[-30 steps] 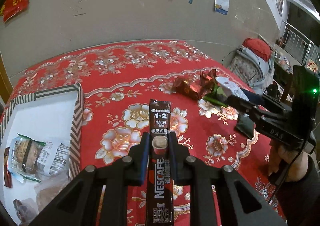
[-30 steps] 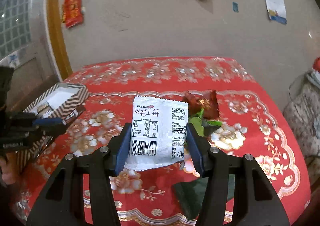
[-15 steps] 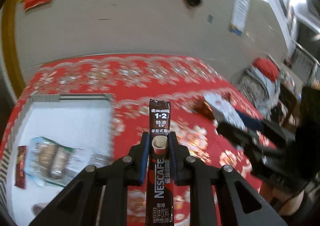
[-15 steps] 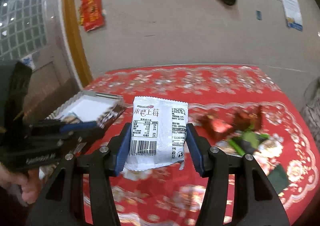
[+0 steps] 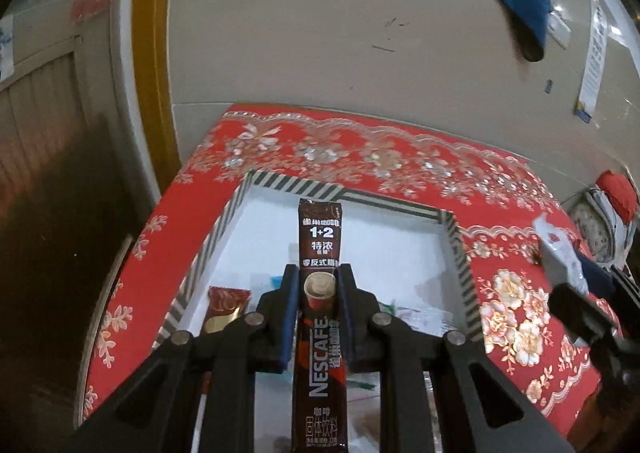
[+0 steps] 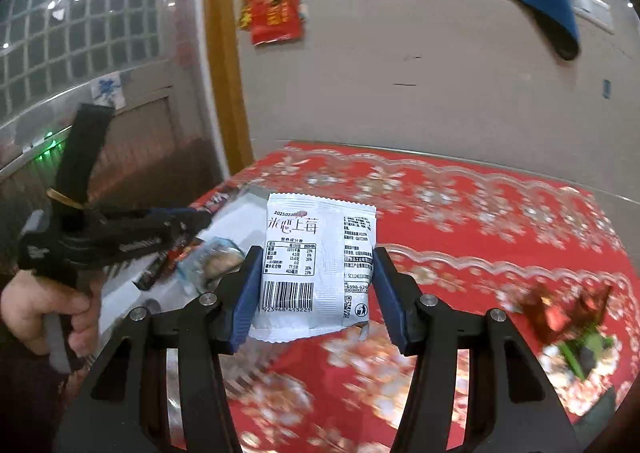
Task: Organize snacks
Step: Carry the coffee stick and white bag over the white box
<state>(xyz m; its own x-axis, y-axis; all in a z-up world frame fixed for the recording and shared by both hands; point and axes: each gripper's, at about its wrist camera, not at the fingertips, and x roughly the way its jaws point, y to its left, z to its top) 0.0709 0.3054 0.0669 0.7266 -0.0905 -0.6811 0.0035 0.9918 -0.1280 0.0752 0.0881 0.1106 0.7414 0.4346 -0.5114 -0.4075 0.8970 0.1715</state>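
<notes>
The left hand-held gripper (image 5: pixel 319 289) is closed on a coffee stick (image 5: pixel 320 317) above the striped box (image 5: pixel 456 253); the right hand-held gripper (image 6: pixel 316 285) clamps a white snack packet (image 6: pixel 316 265) over the red desk (image 6: pixel 480 221), candy wrappers (image 6: pixel 560 313) at right.

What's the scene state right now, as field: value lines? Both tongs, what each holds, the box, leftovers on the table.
left tongs: shut on Nescafe coffee stick, held over the box
right tongs: shut on white snack packet, above the tablecloth, right of the box
striped box: open, white inside, already holds several wrapped snacks
red floral tablecloth: covers the table
left on table: red foil-wrapped snacks with green wrappers beside them
</notes>
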